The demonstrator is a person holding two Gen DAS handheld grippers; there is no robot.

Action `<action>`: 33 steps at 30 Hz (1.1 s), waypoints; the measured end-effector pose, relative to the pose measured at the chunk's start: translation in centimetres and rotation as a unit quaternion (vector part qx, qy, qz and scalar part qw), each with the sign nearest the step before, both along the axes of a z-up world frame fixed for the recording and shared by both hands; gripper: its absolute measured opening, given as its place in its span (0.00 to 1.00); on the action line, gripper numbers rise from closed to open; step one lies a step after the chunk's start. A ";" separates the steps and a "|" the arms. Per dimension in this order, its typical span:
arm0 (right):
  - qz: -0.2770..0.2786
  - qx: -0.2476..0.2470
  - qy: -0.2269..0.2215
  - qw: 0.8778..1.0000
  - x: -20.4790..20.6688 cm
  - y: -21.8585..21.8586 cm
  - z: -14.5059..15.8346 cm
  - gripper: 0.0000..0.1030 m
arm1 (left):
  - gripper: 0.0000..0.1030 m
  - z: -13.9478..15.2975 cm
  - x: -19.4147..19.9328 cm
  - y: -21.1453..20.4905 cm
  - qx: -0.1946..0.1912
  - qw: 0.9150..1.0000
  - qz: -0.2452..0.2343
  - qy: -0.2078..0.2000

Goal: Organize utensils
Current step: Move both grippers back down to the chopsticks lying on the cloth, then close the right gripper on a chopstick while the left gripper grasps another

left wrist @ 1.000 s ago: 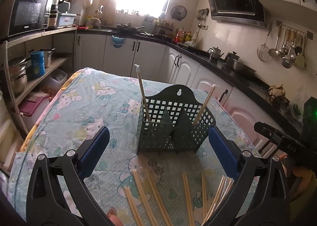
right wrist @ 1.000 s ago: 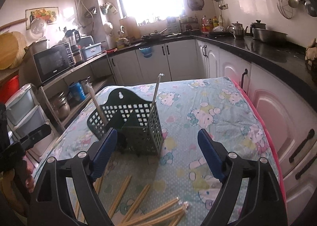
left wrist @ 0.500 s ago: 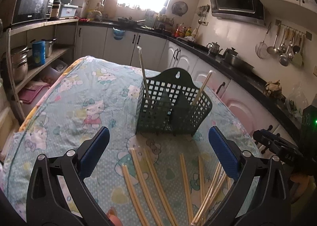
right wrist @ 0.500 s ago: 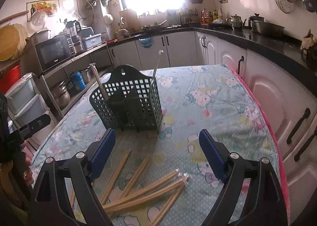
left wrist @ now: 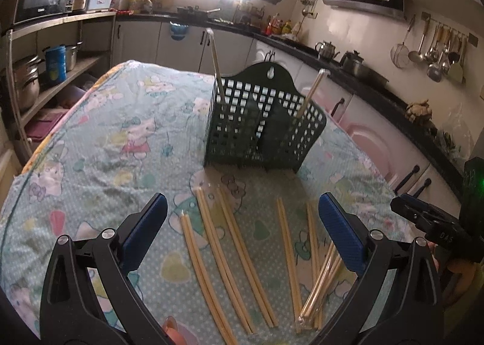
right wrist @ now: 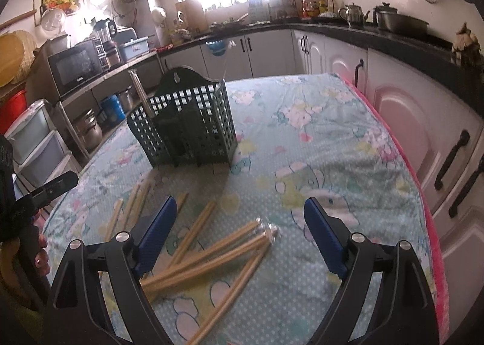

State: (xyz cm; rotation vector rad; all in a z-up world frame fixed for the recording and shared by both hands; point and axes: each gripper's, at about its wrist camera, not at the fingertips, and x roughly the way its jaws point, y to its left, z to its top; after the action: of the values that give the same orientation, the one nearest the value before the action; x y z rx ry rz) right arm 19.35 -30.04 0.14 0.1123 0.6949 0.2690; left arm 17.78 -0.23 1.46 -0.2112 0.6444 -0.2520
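Note:
A dark green lattice utensil basket [left wrist: 263, 133] stands on the table, also in the right wrist view [right wrist: 187, 130]. One chopstick [left wrist: 216, 69] stands in its left compartment and another [left wrist: 311, 92] in its right. Several loose wooden chopsticks [left wrist: 230, 251] lie on the cloth in front of it, with a bunch [right wrist: 211, 254] in the right wrist view. My left gripper [left wrist: 242, 224] is open and empty above the loose chopsticks. My right gripper [right wrist: 240, 224] is open and empty above the bunch.
The table wears a cartoon-print cloth [left wrist: 121, 139] with a pink edge [right wrist: 417, 181] on the right. White cabinets [right wrist: 423, 121] stand close beside the table. A shelf with pots [left wrist: 27, 79] stands at the left.
Both grippers have pulled back from the basket and tilted down, so more of the loose chopsticks show between the fingers. Both stay open.

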 end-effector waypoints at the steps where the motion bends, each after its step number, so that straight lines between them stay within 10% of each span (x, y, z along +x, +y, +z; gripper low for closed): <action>1: 0.000 0.000 0.003 1.000 -0.1 -0.1 -0.3 0.81 | 0.89 -0.5 0.0 -0.2 0.001 1.000 -0.004 0.006; 33: -0.008 0.030 0.100 0.995 4.3 -1.8 -6.8 0.19 | 0.61 -7.0 2.9 -0.3 0.011 0.994 -0.012 0.110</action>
State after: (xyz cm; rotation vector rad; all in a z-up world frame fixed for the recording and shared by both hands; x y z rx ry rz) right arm 23.62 -31.89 -6.65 0.2046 0.8840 0.2656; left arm 20.64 -0.54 -5.50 -0.2113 0.8689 -0.2470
